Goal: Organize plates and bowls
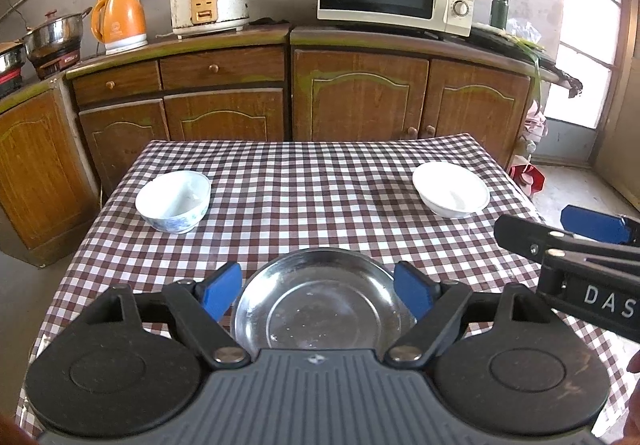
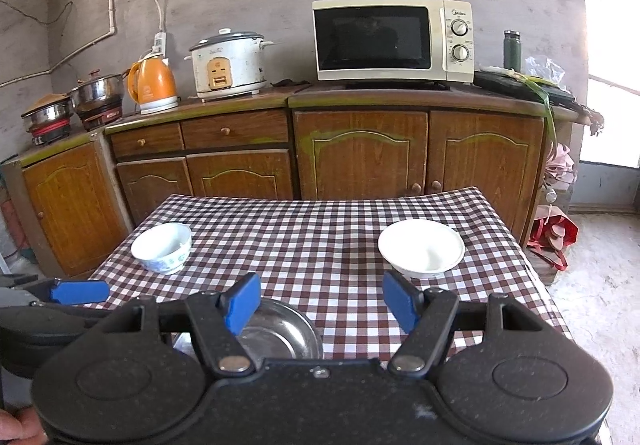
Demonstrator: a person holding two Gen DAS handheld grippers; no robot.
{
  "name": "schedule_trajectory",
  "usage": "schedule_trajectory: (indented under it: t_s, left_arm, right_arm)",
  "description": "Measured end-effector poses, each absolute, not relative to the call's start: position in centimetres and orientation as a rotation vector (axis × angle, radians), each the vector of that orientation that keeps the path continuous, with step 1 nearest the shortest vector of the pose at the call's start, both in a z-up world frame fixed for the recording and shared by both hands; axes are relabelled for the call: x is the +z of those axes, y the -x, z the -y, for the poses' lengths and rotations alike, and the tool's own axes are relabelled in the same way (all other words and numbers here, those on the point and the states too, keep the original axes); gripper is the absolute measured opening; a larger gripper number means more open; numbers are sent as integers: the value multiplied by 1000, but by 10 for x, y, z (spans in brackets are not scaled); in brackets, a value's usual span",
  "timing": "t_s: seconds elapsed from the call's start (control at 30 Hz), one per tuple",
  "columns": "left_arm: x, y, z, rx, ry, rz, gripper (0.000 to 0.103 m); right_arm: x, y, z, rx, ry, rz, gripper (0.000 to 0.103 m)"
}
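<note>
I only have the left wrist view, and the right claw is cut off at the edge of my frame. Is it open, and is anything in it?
Observer: The right claw is open, with only checked cloth showing in the gap.
Operator: What is it lined up with?
Observer: The white bowl sits ahead and slightly to its right, untouched.
Operator: And the steel dish?
Observer: From that side the steel dish lies near and left of centre, partly hidden under the claw's body.
</note>
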State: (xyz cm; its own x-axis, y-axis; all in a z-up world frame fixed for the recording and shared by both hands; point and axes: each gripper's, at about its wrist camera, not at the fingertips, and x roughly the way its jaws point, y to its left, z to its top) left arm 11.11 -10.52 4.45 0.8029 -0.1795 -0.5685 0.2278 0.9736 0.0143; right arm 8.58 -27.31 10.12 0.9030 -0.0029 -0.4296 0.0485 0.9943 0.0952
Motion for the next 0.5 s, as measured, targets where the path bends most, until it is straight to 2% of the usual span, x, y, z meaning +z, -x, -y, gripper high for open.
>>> schedule_trajectory:
  t_s: [0.5]
  left_arm:
    - [42,-119,122,-244,-87,-606,86]
  right_arm:
    - [100,-89,291,-55,-111,-446,80]
